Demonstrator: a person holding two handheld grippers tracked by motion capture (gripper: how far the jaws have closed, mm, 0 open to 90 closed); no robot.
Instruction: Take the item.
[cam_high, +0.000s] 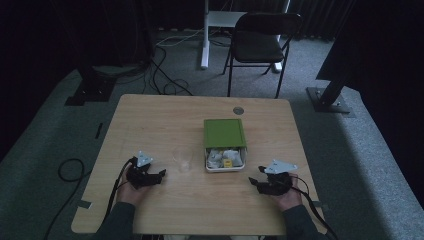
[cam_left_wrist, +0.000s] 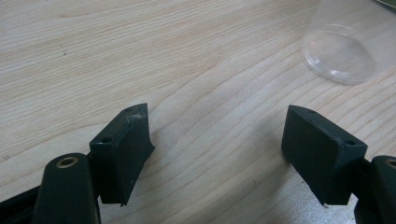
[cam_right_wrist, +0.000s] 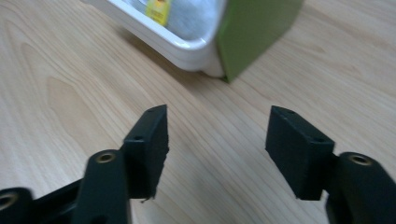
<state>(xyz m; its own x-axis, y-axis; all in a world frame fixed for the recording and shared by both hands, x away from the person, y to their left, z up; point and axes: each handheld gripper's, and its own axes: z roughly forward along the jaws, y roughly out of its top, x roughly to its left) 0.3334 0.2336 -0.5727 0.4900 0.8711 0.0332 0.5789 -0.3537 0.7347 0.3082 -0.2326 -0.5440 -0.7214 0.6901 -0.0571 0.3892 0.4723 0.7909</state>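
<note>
both grippers rest empty, jaws spread: left gripper (cam_high: 161, 174) faces a clear cup (cam_high: 183, 159) at its two o'clock, right gripper (cam_high: 256, 182) faces the white tray (cam_high: 224, 168) under a green lid (cam_high: 224, 132) at eleven o'clock; likely a reach comes next.

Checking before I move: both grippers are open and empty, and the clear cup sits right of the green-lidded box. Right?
Not quite. The clear cup sits left of the green-lidded box, as the high view shows. The left gripper and the right gripper are indeed open and empty.
</note>
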